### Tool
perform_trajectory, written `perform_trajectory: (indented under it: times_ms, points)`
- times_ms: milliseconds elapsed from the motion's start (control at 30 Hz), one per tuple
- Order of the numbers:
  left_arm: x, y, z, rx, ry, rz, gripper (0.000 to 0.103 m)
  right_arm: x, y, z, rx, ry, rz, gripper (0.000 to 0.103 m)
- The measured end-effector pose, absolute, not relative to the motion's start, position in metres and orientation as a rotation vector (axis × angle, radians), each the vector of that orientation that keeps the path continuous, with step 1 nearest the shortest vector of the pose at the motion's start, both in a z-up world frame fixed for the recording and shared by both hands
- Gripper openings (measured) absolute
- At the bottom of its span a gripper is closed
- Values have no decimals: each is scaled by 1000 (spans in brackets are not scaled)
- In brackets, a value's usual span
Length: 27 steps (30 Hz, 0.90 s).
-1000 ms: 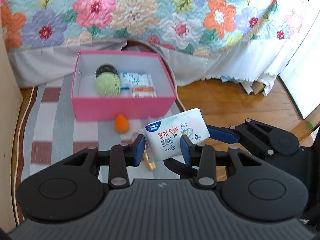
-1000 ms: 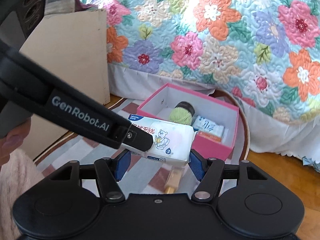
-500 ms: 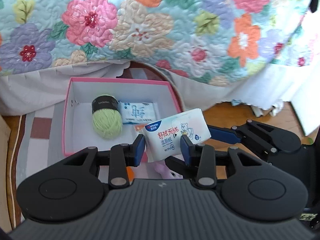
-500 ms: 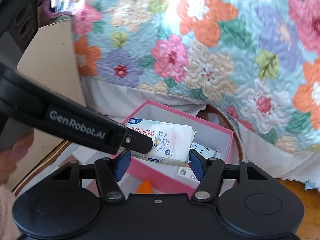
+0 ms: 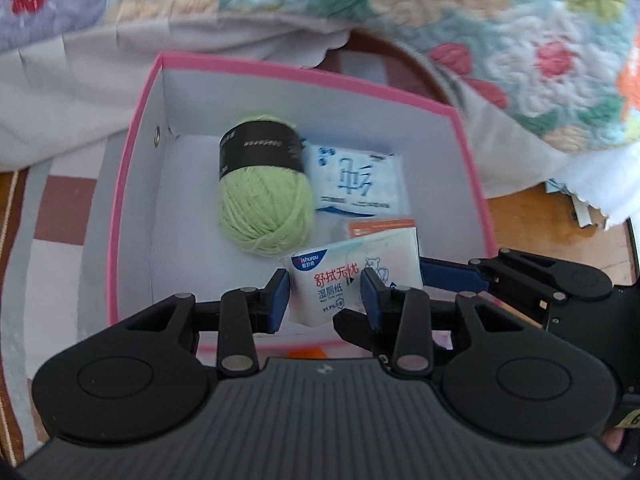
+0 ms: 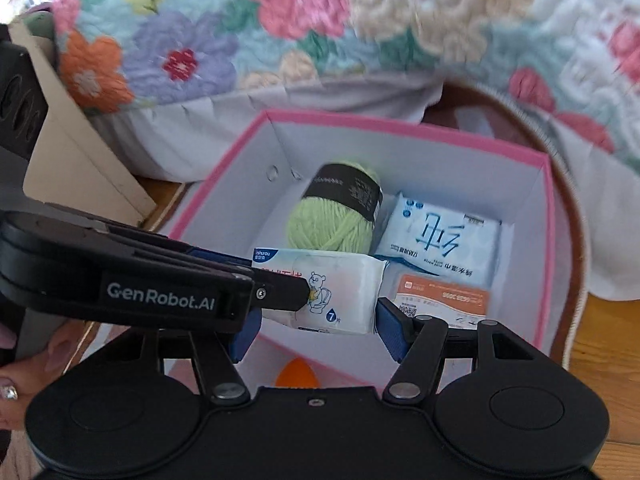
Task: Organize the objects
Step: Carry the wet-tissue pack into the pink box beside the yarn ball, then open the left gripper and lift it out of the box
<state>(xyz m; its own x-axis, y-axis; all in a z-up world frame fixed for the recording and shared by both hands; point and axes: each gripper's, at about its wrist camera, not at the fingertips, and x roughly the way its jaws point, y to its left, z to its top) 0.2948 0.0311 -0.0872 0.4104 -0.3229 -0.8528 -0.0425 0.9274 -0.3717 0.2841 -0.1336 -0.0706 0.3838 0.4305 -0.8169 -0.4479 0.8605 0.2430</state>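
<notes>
left gripper [image 5: 325, 294]: tilted steeply down over pink box [image 5: 120, 200], pads clamped on wipes pack [image 5: 352, 272] | wipes pack: held above box's near end, beside green yarn [image 5: 264, 204] | right gripper [image 6: 316, 328]: tilted down, fingers bracketing the pack's other end, contact apparently there but unclear

Pink box [image 5: 136, 184], white inside; light-green yarn ball [image 5: 266, 208]; floral quilt [image 6: 320, 20].

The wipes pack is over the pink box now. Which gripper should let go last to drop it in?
Probably the left gripper: its pads pinch the wipes pack across the narrow end, above the pink box. The right gripper only spans its length.
</notes>
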Motion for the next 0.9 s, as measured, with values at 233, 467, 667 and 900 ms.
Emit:
perform_trajectory:
  times_ms: [233,467,667,900]
  points:
    - [309,41,-119,-391,1216,-147,37,311,-128,-105,77,1166,559,68]
    - [319,48,-144,-427,1227,-102,37,326,-119,-129,91,1220,522,68]
    - [312,50,-140,-442,1209,-58,56,327,-124,-127,57,1205,484,67]
    - [288,53,-89,-392,1183,-62,61,283,-150,-60,9,1033,515,68]
